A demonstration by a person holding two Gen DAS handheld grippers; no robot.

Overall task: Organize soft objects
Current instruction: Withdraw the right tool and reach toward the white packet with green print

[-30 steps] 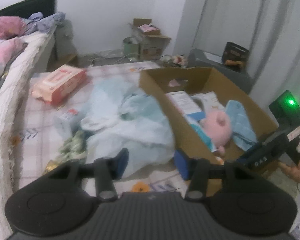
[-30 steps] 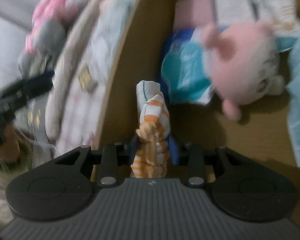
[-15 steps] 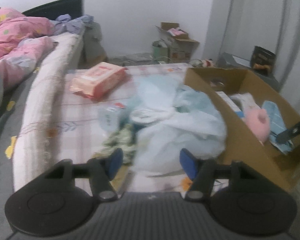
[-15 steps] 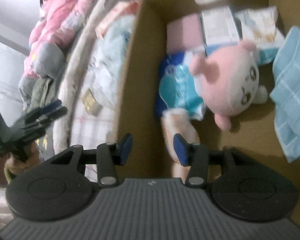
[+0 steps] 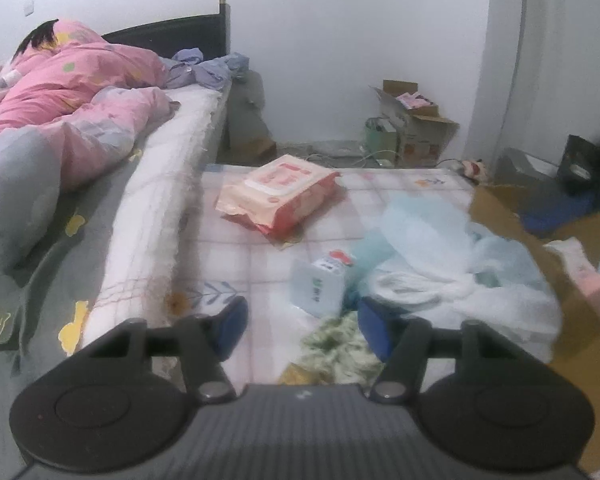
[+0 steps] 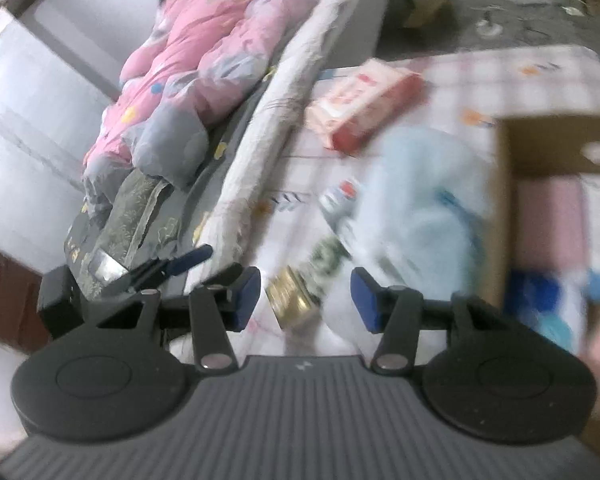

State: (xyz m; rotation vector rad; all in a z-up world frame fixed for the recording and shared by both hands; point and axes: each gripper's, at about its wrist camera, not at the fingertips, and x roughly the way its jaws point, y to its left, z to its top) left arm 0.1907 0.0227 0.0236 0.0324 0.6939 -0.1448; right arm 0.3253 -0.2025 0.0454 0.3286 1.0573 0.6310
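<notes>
- Left gripper (image 5: 302,330): jaws apart and closing, nothing between the pads, over the checked mat (image 5: 268,240).
- Right gripper (image 6: 305,300): jaws apart and opening, empty.
- Green patterned cloth (image 5: 340,348) lies just past the left gripper's fingertips, beside a pale blue plastic bag (image 5: 452,264).
- Pink wipes pack (image 5: 278,196) farther back; cardboard box (image 6: 540,148) on the right.

cardboard box (image 5: 572,312): cut off at right edge, contents smeared | pale blue cloth (image 6: 420,208): blurred, folds unreadable | small white pack (image 5: 320,290): label too small to read | person under pink quilt (image 5: 72,92): mostly hidden
</notes>
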